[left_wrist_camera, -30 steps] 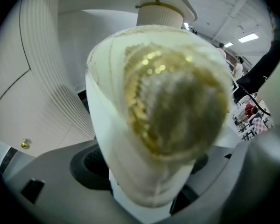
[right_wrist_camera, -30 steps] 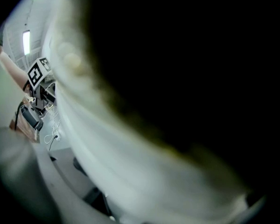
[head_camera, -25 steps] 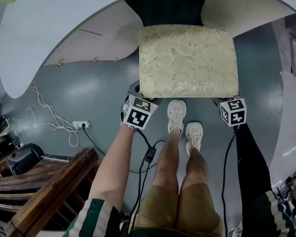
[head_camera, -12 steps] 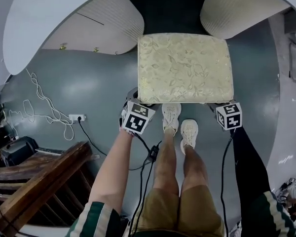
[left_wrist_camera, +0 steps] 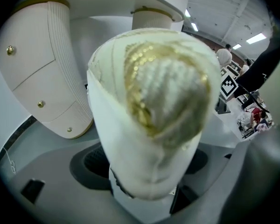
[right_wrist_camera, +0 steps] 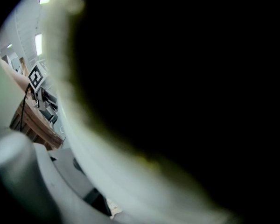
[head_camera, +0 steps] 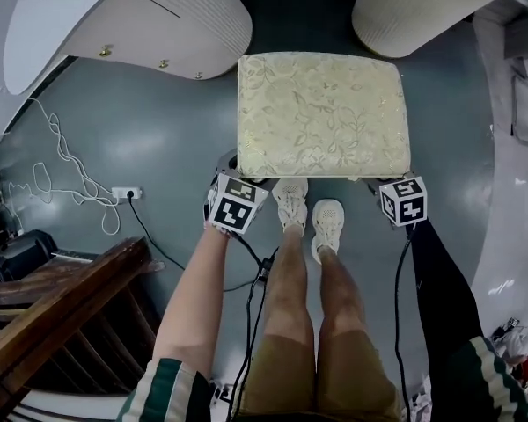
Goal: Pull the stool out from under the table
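Note:
The stool [head_camera: 321, 112] has a cream cushion with a gold leaf pattern and stands on the grey floor, out in front of the white table's two ribbed pedestals [head_camera: 172, 20]. My left gripper [head_camera: 239, 181] is shut on the stool's near left corner, its marker cube just behind. My right gripper [head_camera: 389, 185] is at the near right corner, clamped on the stool. In the left gripper view the stool's corner [left_wrist_camera: 154, 101] fills the middle between the jaws. The right gripper view is almost all dark, with the stool's pale edge [right_wrist_camera: 107, 157] pressed close to the lens.
The person's legs and white shoes [head_camera: 310, 218] stand just behind the stool. A wooden stair-like frame [head_camera: 62, 315] is at the lower left. A white cable [head_camera: 57, 161] and a floor socket [head_camera: 125, 193] lie at the left. The right pedestal [head_camera: 422, 7] is at the top.
The stool has slid toward the person with both grippers on its near corners. The table top and pedestals have drawn back toward the top of the head view.

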Demonstrator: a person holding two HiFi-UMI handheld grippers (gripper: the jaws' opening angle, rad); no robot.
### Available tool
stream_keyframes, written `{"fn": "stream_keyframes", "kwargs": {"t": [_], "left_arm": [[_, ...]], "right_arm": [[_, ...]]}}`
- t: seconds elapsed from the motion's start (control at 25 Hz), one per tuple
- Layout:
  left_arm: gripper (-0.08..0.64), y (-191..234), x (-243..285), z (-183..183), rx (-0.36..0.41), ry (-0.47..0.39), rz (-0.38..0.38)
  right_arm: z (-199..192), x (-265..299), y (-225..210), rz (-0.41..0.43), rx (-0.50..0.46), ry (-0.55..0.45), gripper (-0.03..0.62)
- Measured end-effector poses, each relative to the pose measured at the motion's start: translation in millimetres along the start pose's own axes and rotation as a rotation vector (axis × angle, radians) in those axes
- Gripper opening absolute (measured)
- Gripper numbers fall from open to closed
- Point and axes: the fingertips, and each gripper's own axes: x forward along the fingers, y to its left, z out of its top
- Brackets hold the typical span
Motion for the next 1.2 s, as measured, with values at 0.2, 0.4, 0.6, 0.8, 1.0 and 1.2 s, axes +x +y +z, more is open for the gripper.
{"fn": "stream_keyframes", "kwargs": {"t": [0.2,0.4,0.6,0.8,1.0,1.2], "left_arm": [[0.391,-2,-3,1,-0.015,0.018,-0.010],[0.391,-7,-10,3,-0.029,0.054,-0.042],[0.391,-11,-17,4,-0.050,0.069,-0.064],[0.390,-12,-24,4,-0.068,0.103,-0.103],[0.390,-19,-21,0,-0.095,0.177,-0.125],[0.388,-33,-30,1,-0.159,0.261,-0.180]], "right_arm": [[-2,-3,2,0.017,0.009,0.028,0.407],[0,-16,5,0.028,0.024,0.073,0.407],[-1,-22,6,0.037,0.036,0.103,0.408],[-2,-32,13,0.046,0.067,0.161,0.407],[3,-35,5,0.049,0.039,0.197,0.407],[10,-47,0,0.075,0.023,0.267,0.407]]}}
